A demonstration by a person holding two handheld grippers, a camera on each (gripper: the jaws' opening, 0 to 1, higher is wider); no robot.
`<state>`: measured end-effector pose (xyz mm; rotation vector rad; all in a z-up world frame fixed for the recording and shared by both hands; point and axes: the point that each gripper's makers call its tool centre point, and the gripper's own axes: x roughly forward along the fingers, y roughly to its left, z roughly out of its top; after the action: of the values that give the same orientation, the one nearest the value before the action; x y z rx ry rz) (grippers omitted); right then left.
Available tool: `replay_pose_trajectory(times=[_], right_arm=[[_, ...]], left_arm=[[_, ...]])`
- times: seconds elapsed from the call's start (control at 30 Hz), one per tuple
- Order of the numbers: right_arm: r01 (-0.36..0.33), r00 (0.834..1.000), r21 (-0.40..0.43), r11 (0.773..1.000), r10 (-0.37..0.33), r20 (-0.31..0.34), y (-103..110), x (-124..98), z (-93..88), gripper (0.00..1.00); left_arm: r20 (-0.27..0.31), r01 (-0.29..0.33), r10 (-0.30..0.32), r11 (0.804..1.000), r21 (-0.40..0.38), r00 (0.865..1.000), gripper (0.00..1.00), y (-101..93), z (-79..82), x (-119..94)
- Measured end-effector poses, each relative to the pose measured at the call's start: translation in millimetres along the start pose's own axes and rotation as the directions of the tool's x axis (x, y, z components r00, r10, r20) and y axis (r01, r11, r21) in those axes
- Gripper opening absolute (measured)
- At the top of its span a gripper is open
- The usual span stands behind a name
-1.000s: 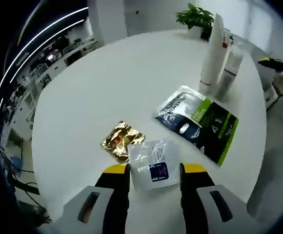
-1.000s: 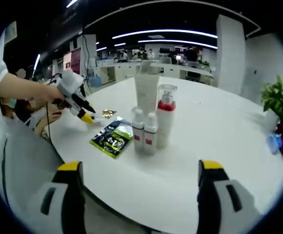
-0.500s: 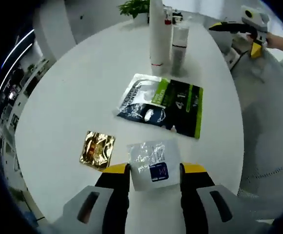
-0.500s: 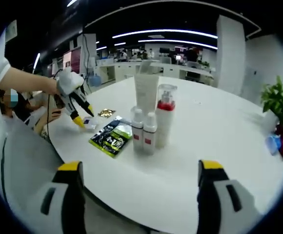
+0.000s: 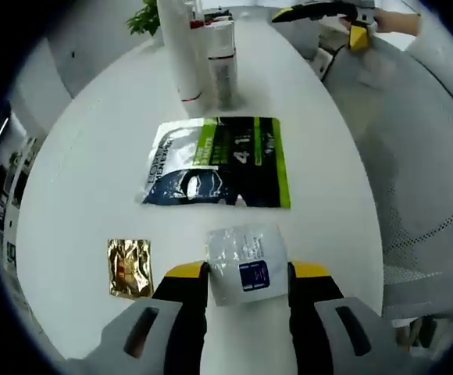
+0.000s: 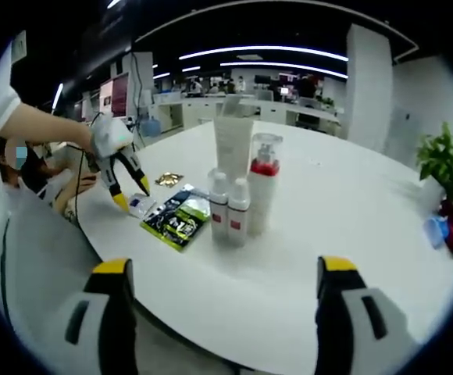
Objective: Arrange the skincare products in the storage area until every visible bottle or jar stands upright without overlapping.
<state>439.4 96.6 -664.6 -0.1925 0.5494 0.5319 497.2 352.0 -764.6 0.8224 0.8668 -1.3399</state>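
In my left gripper view, my left gripper (image 5: 247,275) has its yellow-tipped jaws closed against the sides of a clear sachet (image 5: 246,262) with a dark blue label, lying flat on the white table (image 5: 94,172). Beyond it lies a dark and green pouch (image 5: 219,162); a gold packet (image 5: 129,267) sits off to the left. A white tube (image 5: 178,51) and a clear pump bottle (image 5: 222,64) stand upright at the far end.

In my right gripper view, my right gripper (image 6: 222,289) hangs wide open, gripping nothing, at the table's near edge. Two small bottles (image 6: 228,211) with red labels stand touching, in front of the tube and pump bottle.
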Motion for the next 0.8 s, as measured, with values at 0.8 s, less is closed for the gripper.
replay_pose_trajectory(times=[0.8], right_arm=[[0.001, 1.0, -0.001, 1.0, -0.001, -0.017, -1.1, 1.7, -4.0, 0.98]], left_arm=[[-0.05, 0.067, -0.063, 0.993, 0.093, 0.997, 0.38, 4.0, 4.9, 8.8]])
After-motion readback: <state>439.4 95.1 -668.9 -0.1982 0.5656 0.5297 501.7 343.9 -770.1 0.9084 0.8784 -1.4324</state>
